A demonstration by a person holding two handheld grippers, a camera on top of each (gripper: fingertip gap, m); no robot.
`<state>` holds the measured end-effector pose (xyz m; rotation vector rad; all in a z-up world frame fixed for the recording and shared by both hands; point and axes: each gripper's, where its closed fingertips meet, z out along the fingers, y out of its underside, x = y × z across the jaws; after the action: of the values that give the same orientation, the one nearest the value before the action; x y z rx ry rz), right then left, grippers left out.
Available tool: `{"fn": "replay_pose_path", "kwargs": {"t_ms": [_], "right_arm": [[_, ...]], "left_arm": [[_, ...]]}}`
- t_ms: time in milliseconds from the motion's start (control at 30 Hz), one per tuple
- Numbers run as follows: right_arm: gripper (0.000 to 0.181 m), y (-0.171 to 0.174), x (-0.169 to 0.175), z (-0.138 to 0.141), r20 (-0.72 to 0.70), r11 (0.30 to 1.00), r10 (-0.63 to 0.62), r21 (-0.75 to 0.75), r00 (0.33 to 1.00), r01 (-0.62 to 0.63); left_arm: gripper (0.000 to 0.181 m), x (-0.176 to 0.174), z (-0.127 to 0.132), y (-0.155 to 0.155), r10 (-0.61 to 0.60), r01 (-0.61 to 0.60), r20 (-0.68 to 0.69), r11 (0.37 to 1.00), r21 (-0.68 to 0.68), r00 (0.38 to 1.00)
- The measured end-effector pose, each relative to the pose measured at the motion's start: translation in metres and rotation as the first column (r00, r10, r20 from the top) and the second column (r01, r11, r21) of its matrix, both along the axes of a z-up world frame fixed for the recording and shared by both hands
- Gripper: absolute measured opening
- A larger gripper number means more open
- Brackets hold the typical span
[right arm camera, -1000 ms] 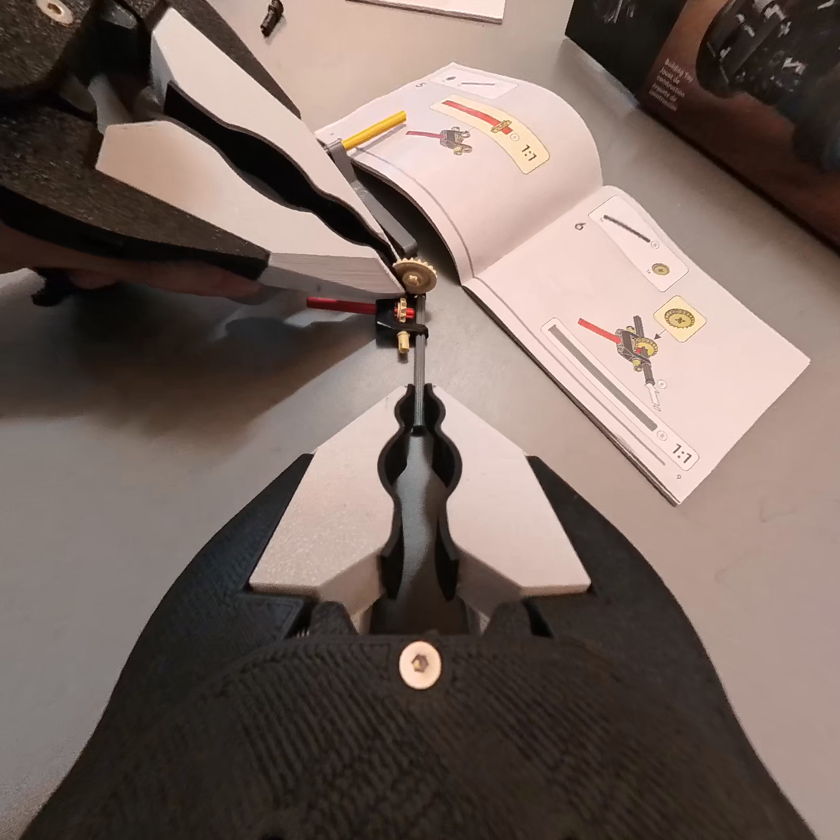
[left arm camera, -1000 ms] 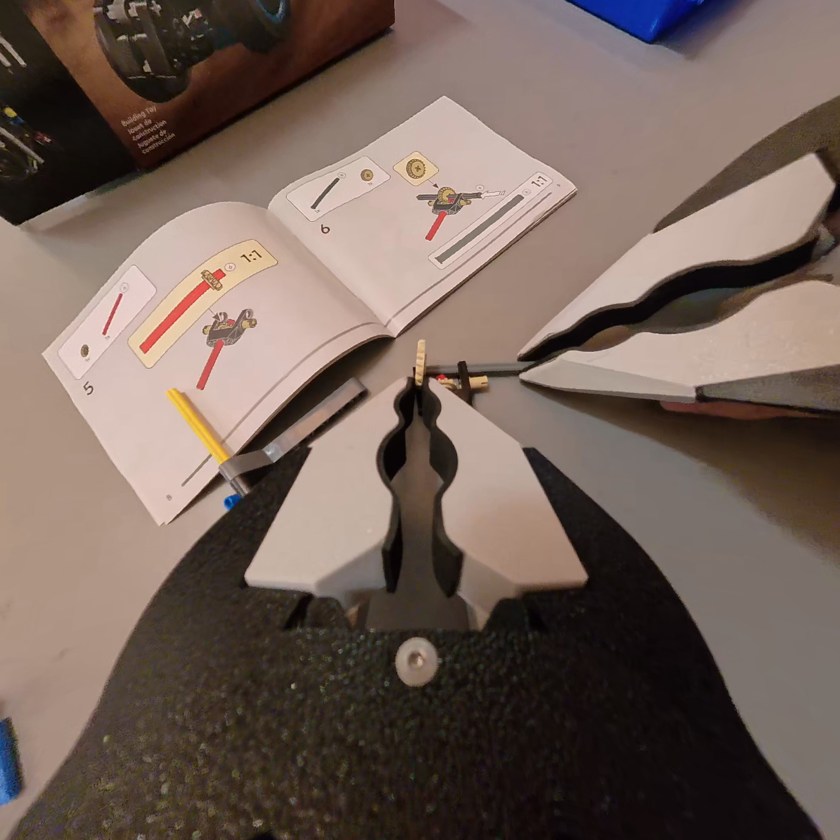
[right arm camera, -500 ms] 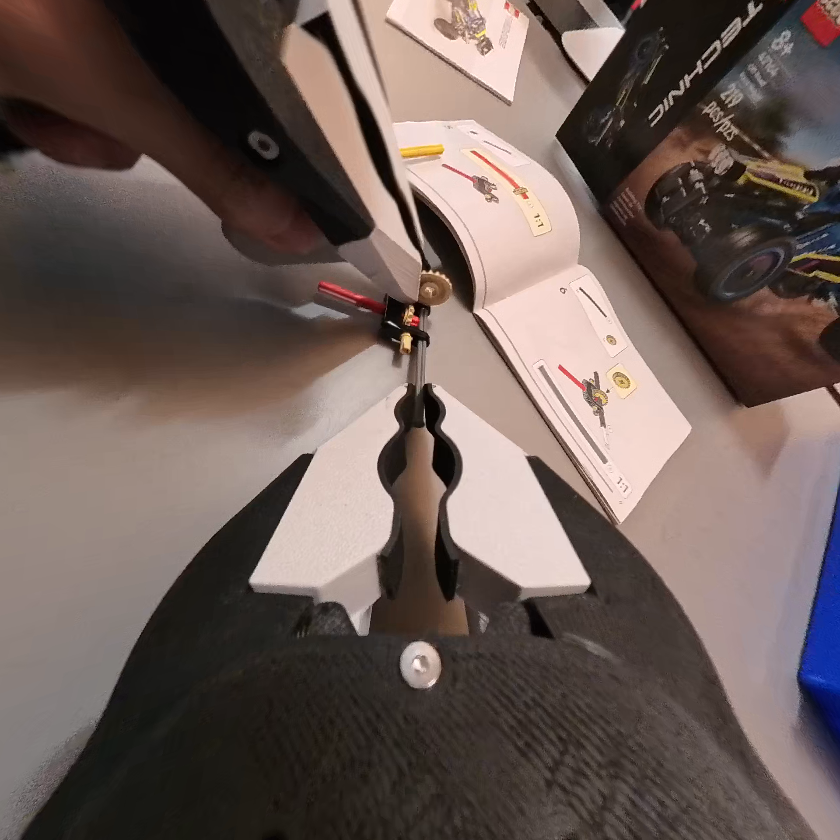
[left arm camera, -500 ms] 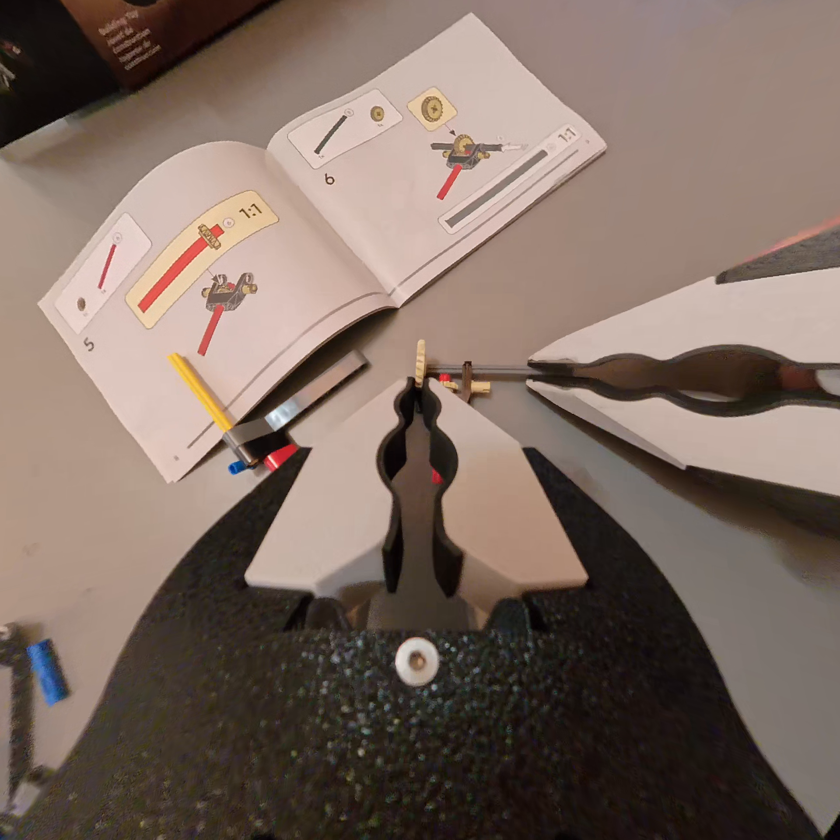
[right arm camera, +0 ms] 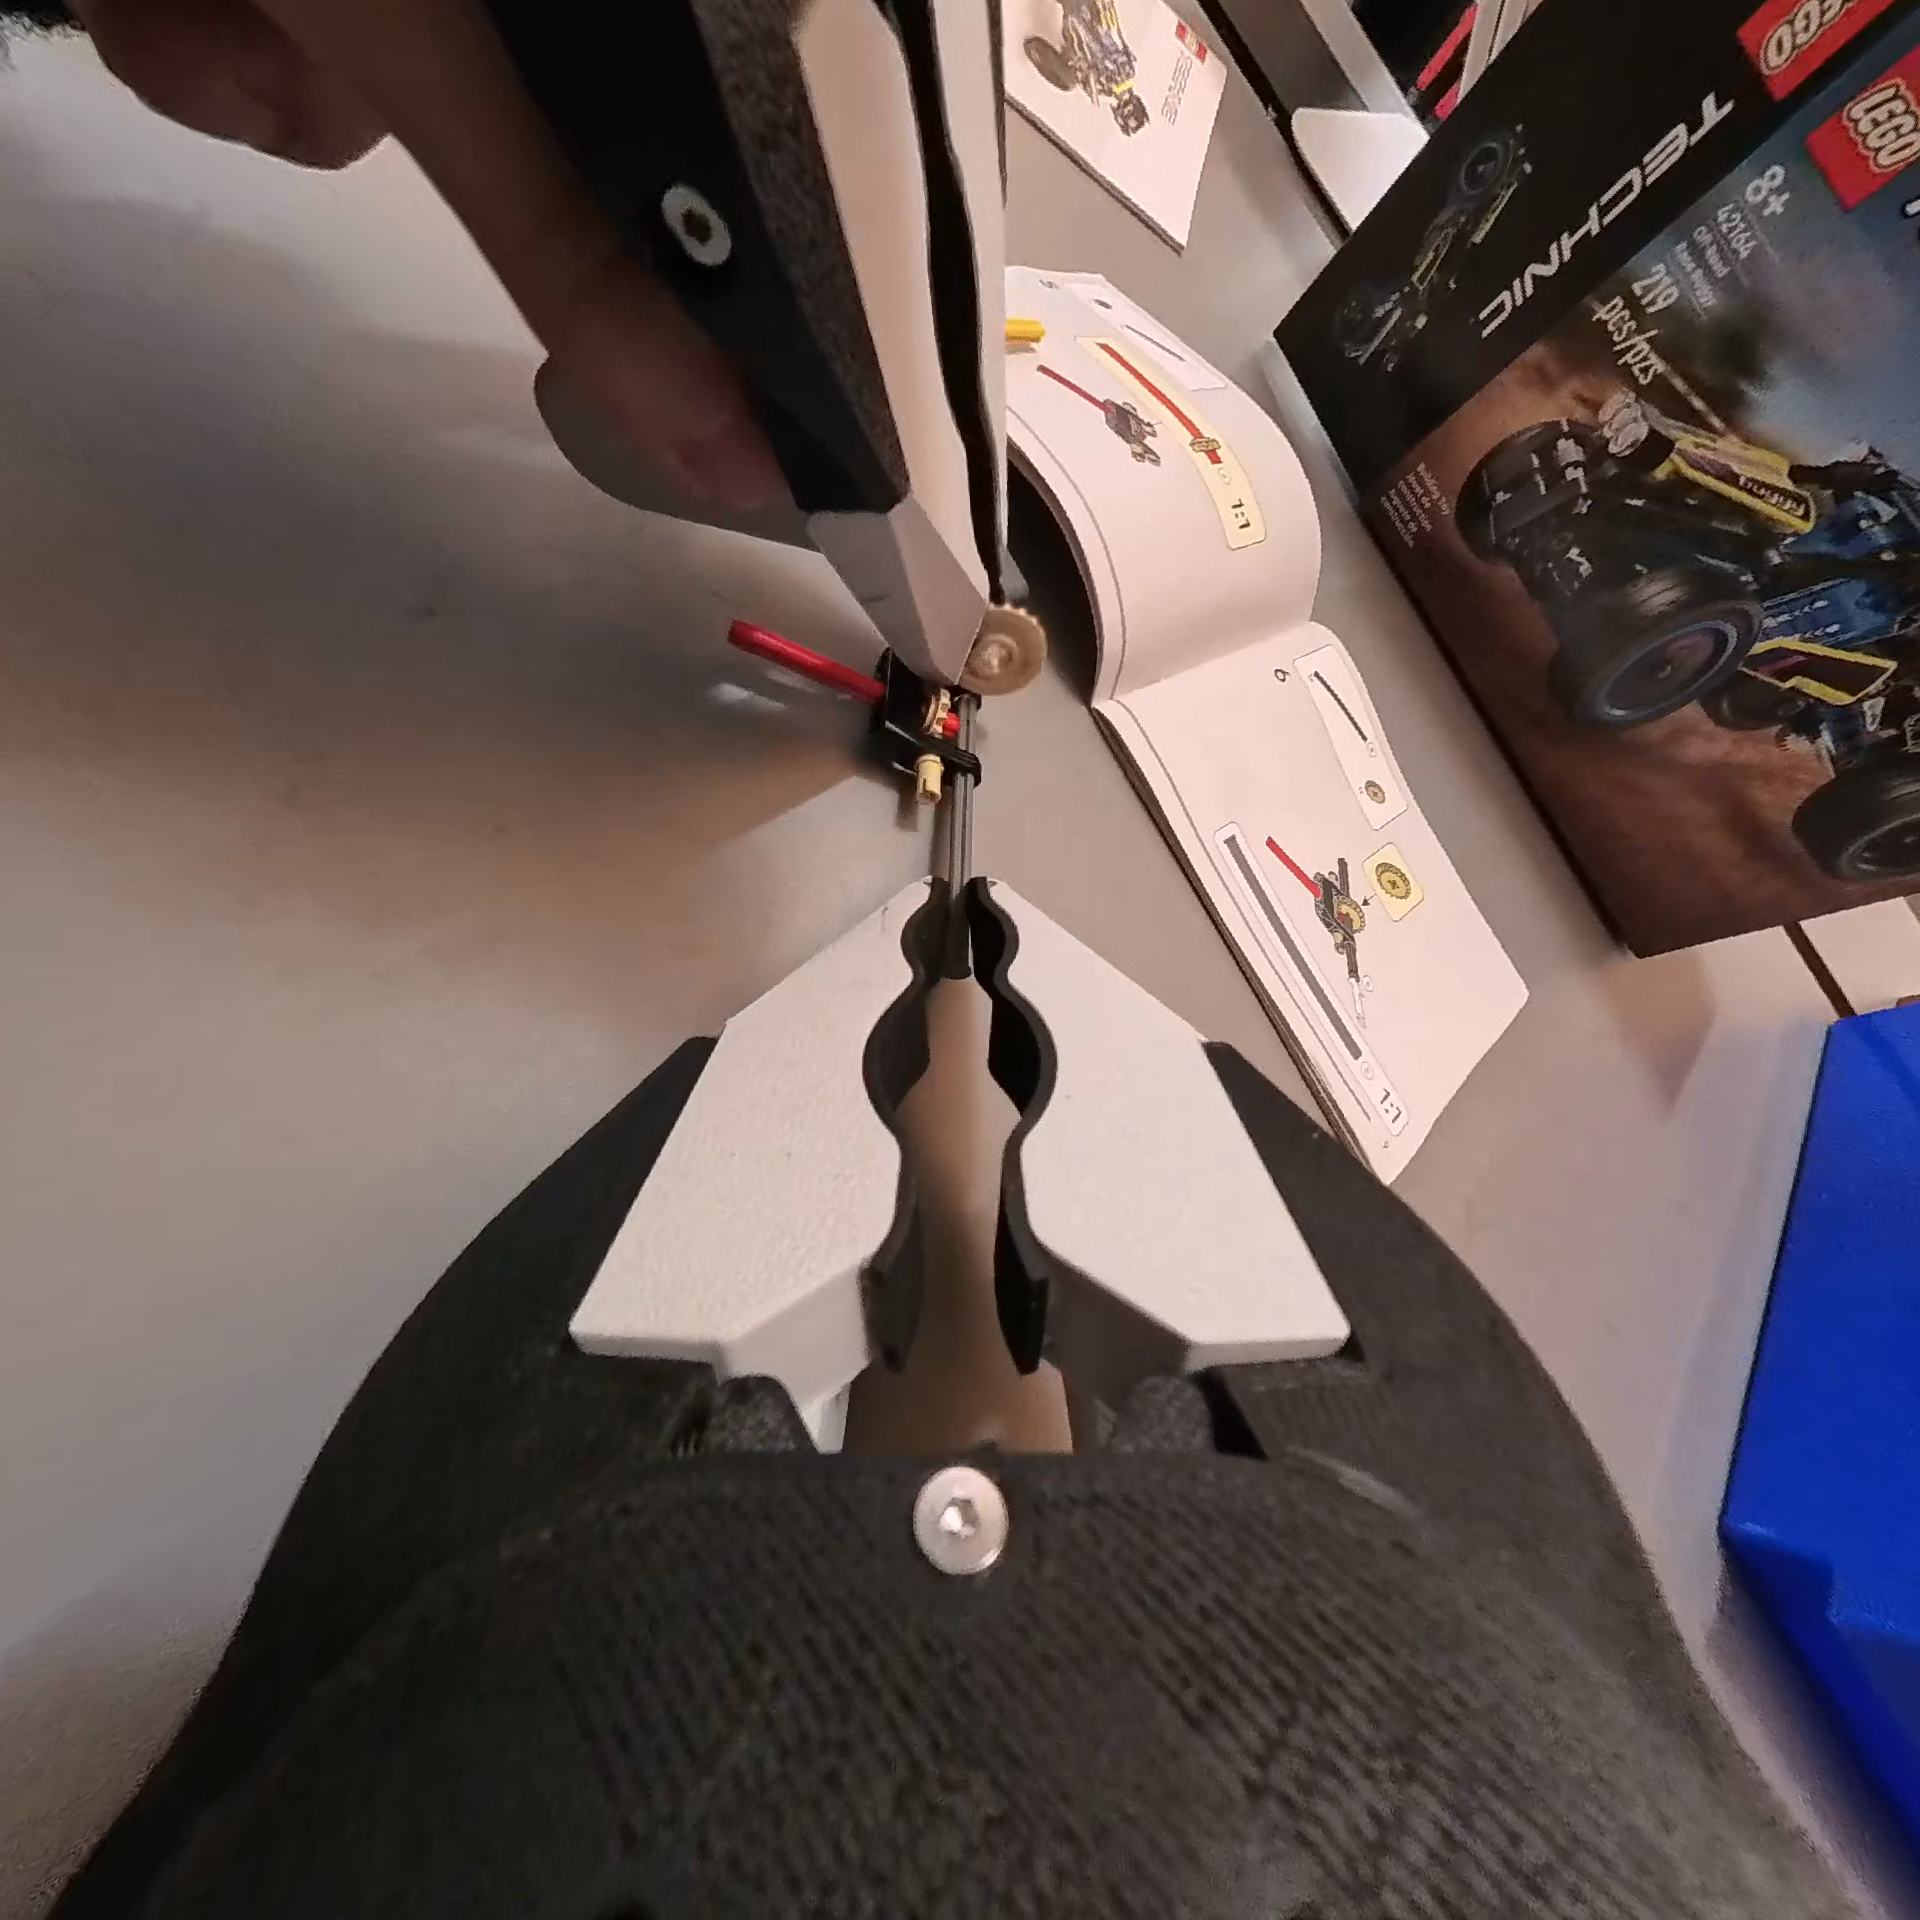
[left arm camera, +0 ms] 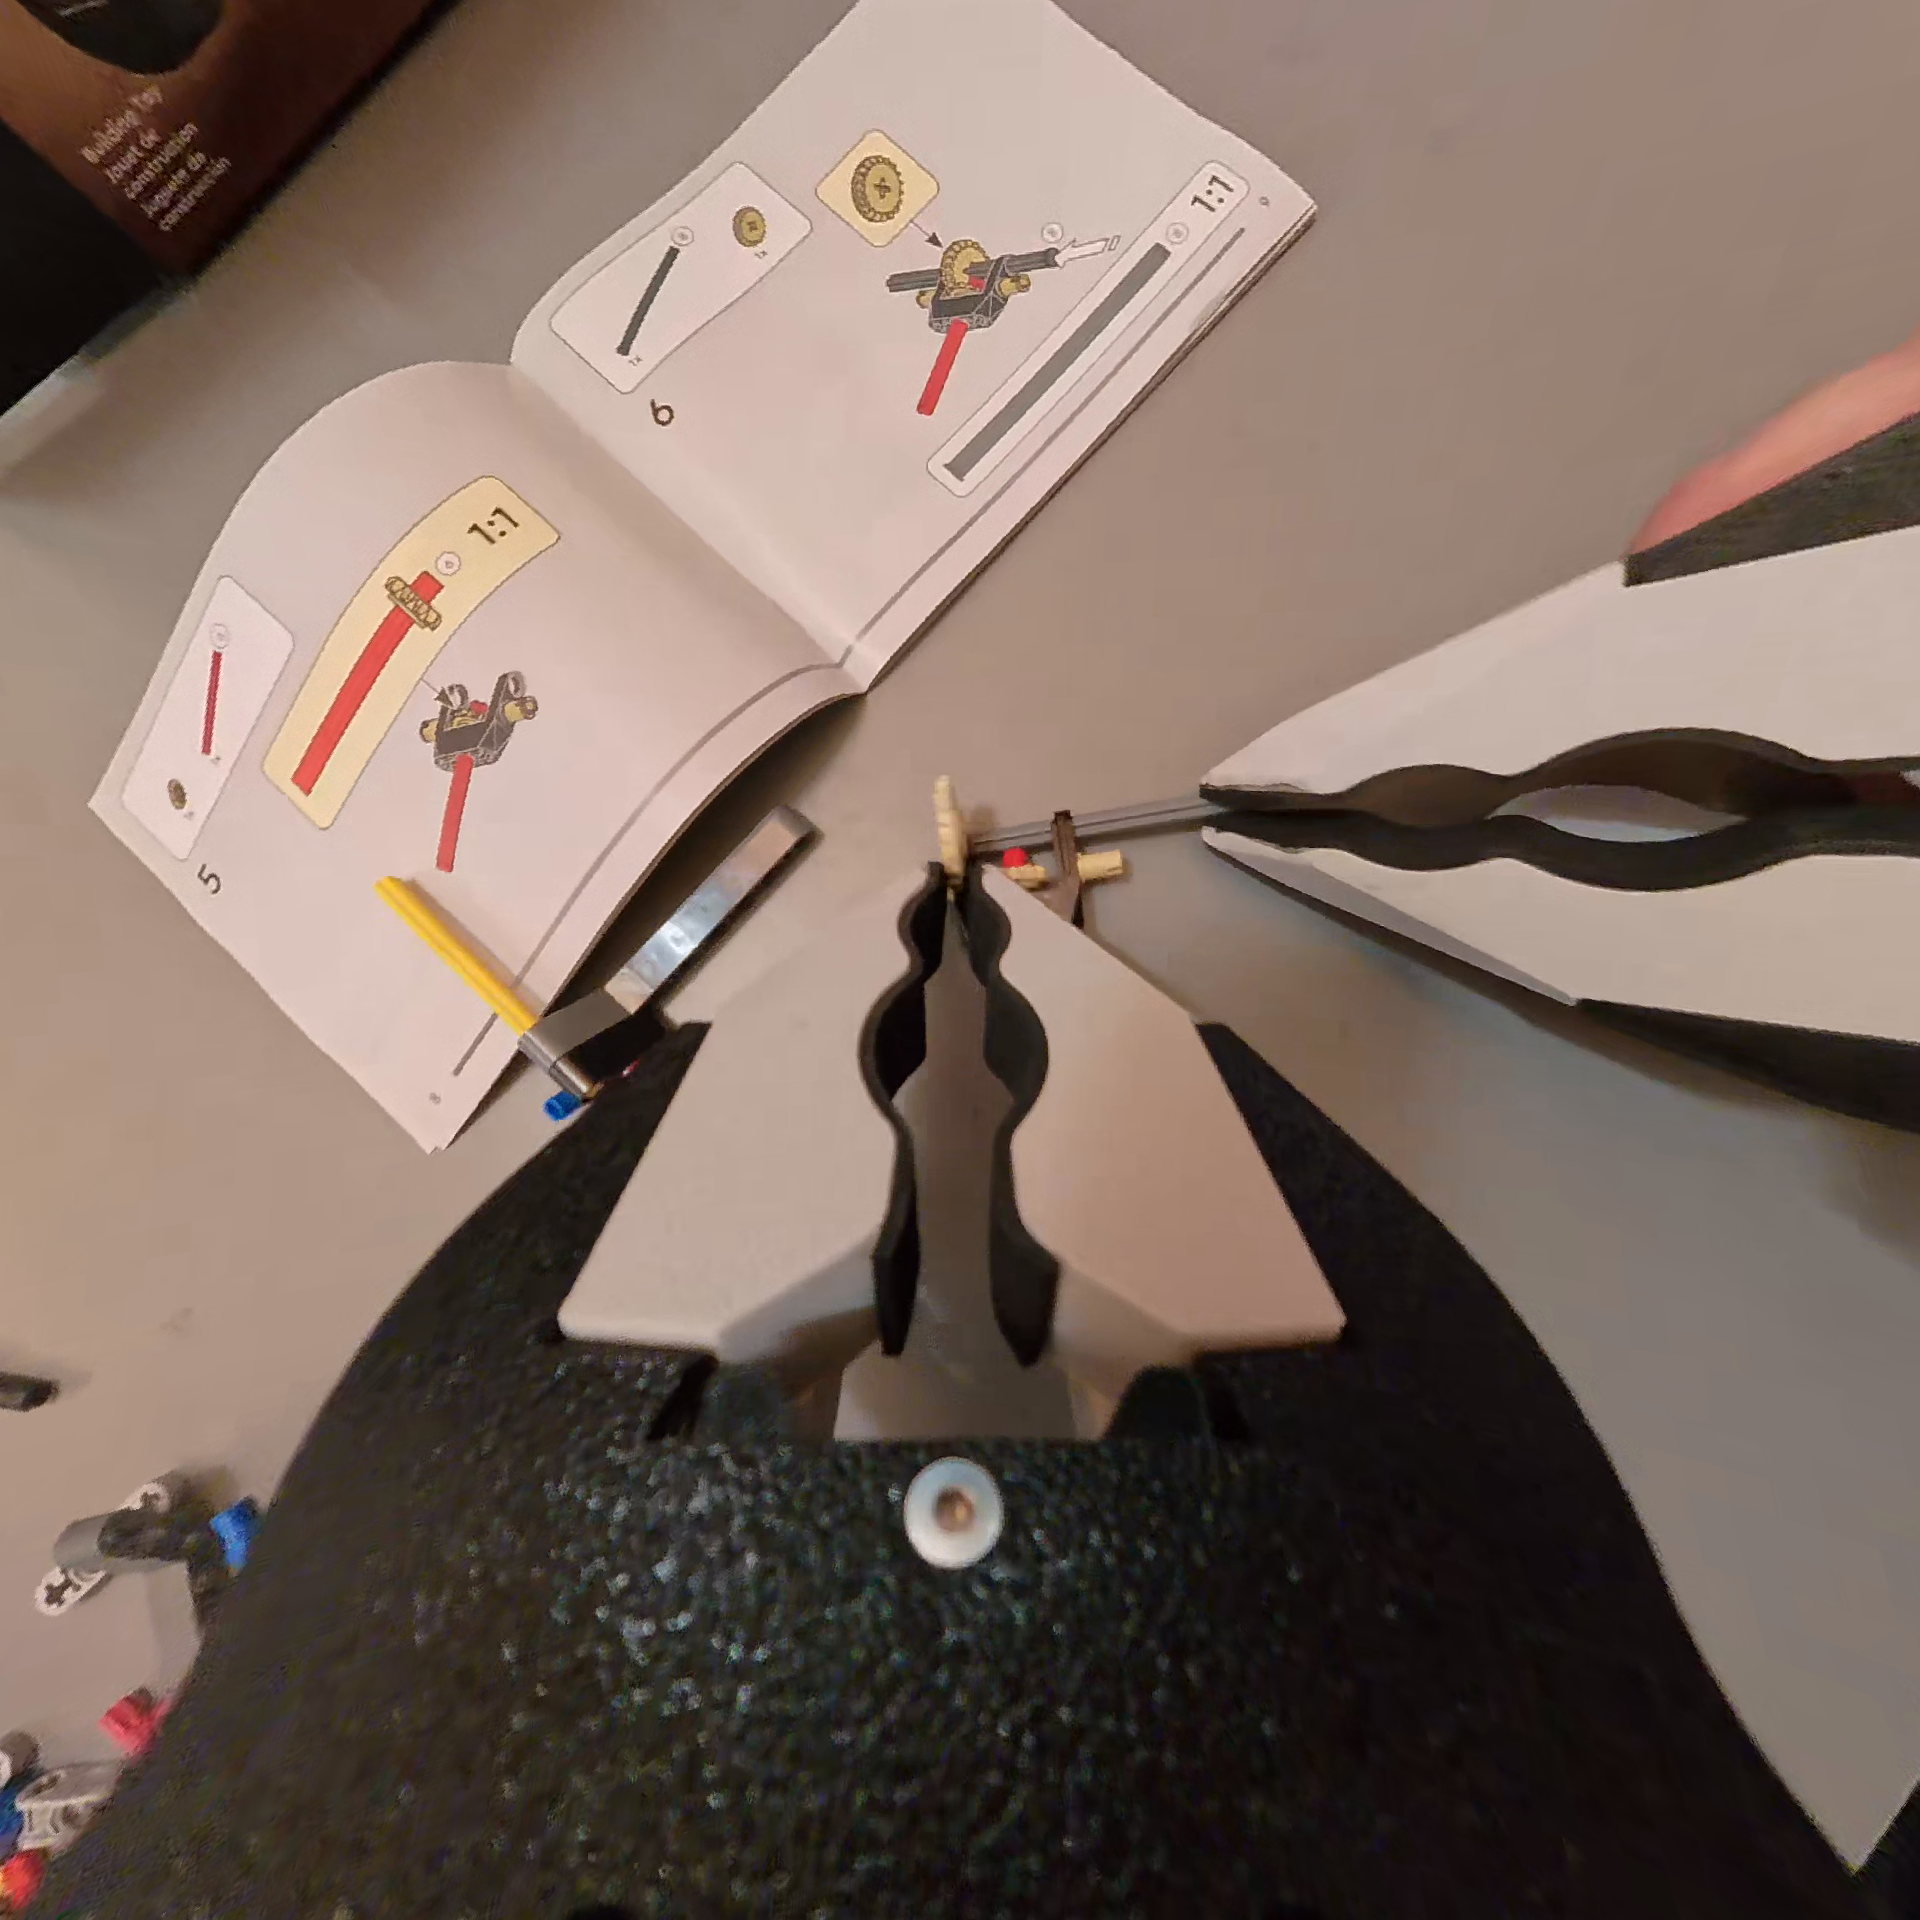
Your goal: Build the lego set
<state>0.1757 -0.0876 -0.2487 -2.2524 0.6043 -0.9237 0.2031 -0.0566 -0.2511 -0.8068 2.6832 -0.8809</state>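
Note:
A small assembly hangs between the two grippers: a black bracket (right arm camera: 902, 717) with a red axle (right arm camera: 790, 657) and a tan pin (right arm camera: 928, 771). A dark grey axle (right arm camera: 956, 821) passes through the bracket. My right gripper (right arm camera: 951, 888) is shut on the near end of this axle. My left gripper (left arm camera: 951, 894) is shut on the tan gear (left arm camera: 948, 826) at the axle's other end. In the left wrist view the right gripper (left arm camera: 1210, 810) comes in from the right. In the right wrist view the left gripper (right arm camera: 982, 634) comes down from above onto the gear (right arm camera: 1006, 657).
The open instruction booklet (left arm camera: 623, 582) lies behind the assembly, with a yellow axle (left arm camera: 447, 951) and a grey beam (left arm camera: 707, 914) at its edge. Loose parts (left arm camera: 125, 1548) lie at the lower left. The set's box (right arm camera: 1662, 520) and a blue bin (right arm camera: 1849, 1299) stand to the right. The tips of one gripper are about 5 centimeters away from the tips of the other.
Both grippers kept their hold. The right wrist view swung so the box and blue bin show. The left gripper now stands steeper over the assembly.

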Motion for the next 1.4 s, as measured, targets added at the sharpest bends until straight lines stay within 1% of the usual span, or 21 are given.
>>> {"fn": "replay_pose_path", "kwargs": {"t_ms": [67,233,300,433,600,700,833,933,1033,1133,1233,1400], "right_arm": [[0.002,0.0,0.0,0.0,-0.001,1.0,0.0,0.001,1.0,0.0],[0.002,0.0,-0.001,0.0,0.003,1.0,0.003,-0.002,1.0,-0.003],[0.002,0.0,-0.001,0.0,0.003,1.0,0.003,-0.002,1.0,-0.003],[0.002,0.001,-0.001,0.001,0.029,1.0,0.003,-0.021,1.0,-0.003],[0.002,0.001,-0.002,0.001,0.037,1.0,0.004,-0.03,0.999,-0.003],[0.002,0.002,-0.003,0.001,0.047,0.999,0.017,-0.04,0.999,-0.015],[0.002,0.004,-0.006,0.0,0.048,0.999,0.019,-0.048,0.999,-0.017],[0.002,0.006,-0.009,0.001,0.074,0.998,0.016,-0.059,0.997,-0.012],[0.002,0.006,-0.009,0.002,0.084,0.998,0.004,-0.07,0.996,0.002],[0.002,0.004,-0.011,0.003,0.106,0.997,-0.006,-0.079,0.994,0.014],[0.002,0.005,-0.013,0.003,0.129,0.995,0.013,-0.101,0.992,0.0],[0.002,0.005,-0.015,0.002,0.096,0.997,0.017,-0.072,0.995,-0.01]], "left_arm": [[0.0,0.0,0.0,-0.002,0.004,-0.004,0.003,1.0,-0.02,1.0],[0.0,0.003,0.002,-0.001,0.018,-0.018,0.015,1.0,-0.021,1.0],[0.0,0.001,0.002,-0.001,0.021,-0.021,-0.02,1.0,0.002,1.0],[0.0,-0.001,-0.001,0.003,0.072,-0.063,-0.098,0.994,0.085,0.993],[0.0,-0.002,-0.001,0.001,0.11,-0.089,-0.185,0.989,0.119,0.977],[0.0,-0.004,0.0,0.001,0.097,-0.061,-0.219,0.984,0.167,0.971],[0.0,-0.01,0.004,0.001,0.063,0.01,-0.31,0.973,0.229,0.949],[0.0,-0.011,0.003,0.006,0.085,0.028,-0.365,0.956,0.292,0.927],[0.0,-0.015,0.002,0.006,0.11,0.021,-0.403,0.951,0.309,0.909],[0.0,-0.017,0.002,0.01,0.144,-0.007,-0.391,0.944,0.33,0.909],[0.0,-0.016,0.0,0.01,0.176,-0.045,-0.401,0.948,0.315,0.899],[0.0,-0.016,0.0,0.009,0.196,-0.062,-0.389,0.942,0.33,0.9]]}}
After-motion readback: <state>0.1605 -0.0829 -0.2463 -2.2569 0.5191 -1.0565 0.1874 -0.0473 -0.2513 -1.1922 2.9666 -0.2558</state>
